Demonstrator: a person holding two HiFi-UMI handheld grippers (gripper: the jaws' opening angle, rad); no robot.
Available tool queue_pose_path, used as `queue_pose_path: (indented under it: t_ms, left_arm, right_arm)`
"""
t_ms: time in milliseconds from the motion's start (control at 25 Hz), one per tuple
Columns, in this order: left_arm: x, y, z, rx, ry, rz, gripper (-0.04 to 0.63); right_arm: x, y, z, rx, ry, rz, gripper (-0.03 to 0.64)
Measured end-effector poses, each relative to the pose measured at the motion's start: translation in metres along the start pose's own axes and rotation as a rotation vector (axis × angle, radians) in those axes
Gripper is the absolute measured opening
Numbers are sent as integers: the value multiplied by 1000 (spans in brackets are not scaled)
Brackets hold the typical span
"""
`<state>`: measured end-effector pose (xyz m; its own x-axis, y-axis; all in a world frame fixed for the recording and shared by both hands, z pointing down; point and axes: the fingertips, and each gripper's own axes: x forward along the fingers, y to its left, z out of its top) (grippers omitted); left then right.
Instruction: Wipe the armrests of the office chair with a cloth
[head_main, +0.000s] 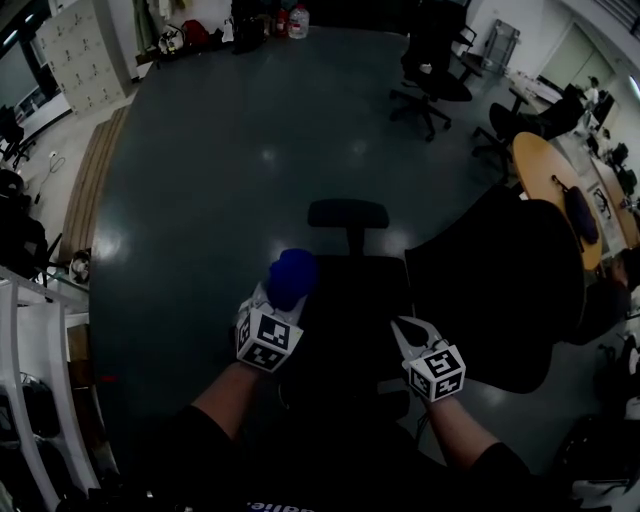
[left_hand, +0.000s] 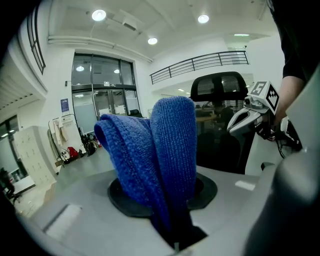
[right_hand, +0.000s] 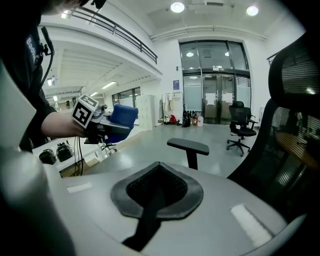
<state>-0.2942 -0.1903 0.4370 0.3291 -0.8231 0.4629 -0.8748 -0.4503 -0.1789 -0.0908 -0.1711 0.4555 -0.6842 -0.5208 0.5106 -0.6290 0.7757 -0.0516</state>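
Head view:
- My left hand-held gripper (head_main: 283, 292) is held over the left edge of the office chair's seat (head_main: 345, 320) with a blue cloth (head_main: 292, 274) bunched at its tip.
- My right hand-held gripper (head_main: 404, 328) is over the seat's right side, well apart from the left one.
- One black armrest (head_main: 348, 213) stands on its post beyond both grippers, and neither touches it.
- The dark backrest (head_main: 500, 290) is to my right.
- The floor (head_main: 250, 150) is dark and glossy.

Left gripper view:
- The jaws are clamped on the cloth (left_hand: 165, 160). Its folds stand up out of the grip in two thick loops.
- The right hand-held gripper (left_hand: 248, 114) shows at the right, with the backrest (left_hand: 220, 87) behind it.

Right gripper view:
- I read the jaws of this hand-held gripper (right_hand: 158, 170) as pressed together, with nothing between them.
- The armrest (right_hand: 188, 145) is just ahead, its flat pad level and bare.
- The left hand-held gripper (right_hand: 102, 127) comes in from the left, holding the cloth (right_hand: 122, 116) in the air, clear of the armrest.
- The mesh backrest (right_hand: 295, 125) fills the right edge.
- A second chair (right_hand: 240, 129) stands far off near the glass doors (right_hand: 212, 82).
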Motion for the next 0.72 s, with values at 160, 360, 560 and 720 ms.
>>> queue_pose_path:
  t_ms: [160,360,560,720]
  left_arm:
    - [13,16,0,34,12,12,138]
    - [55,42,-14,75,64,35,140]
    - [98,70,-30,95,121,27,140]
    - [142,87,-28,116,155,20,140]
  right_arm:
    - [23,-6,7,7,-28,13,3]
    - [73,-36,12,46,-83,20,3]
    - [119,-72,23,70,-135,1,3]
    - [138,-119,25,98,-162,-35,3]
